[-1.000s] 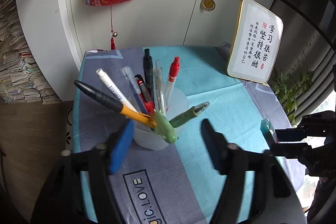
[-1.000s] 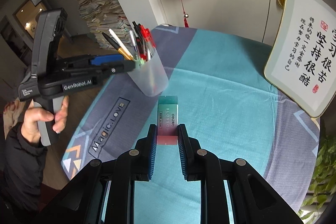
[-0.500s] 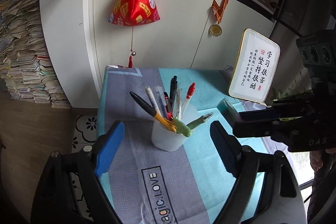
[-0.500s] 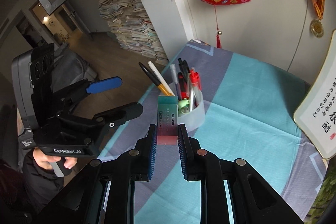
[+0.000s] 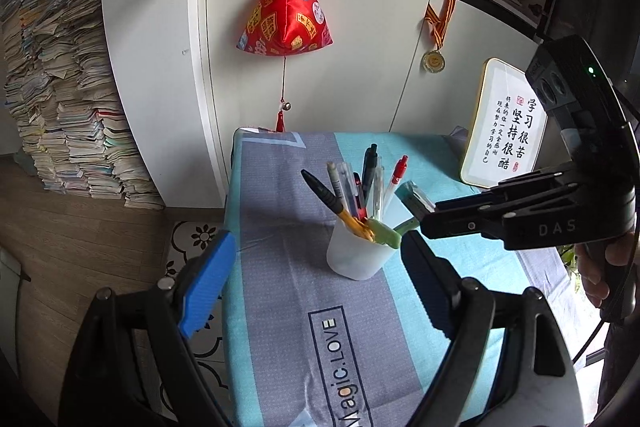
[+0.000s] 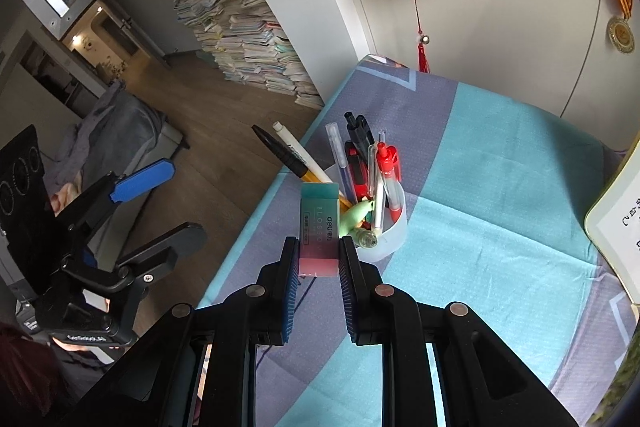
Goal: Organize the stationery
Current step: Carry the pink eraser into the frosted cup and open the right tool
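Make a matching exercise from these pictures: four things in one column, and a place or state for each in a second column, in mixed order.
Things:
1. eraser
2. pen cup
3. left tongs
4. medal

Places or states:
A. hanging on the wall
B. open, holding nothing
C. gripped in the right tongs
D. standing on the tablecloth, full of pens

Pairs: 1-C, 2-D, 3-B, 4-A
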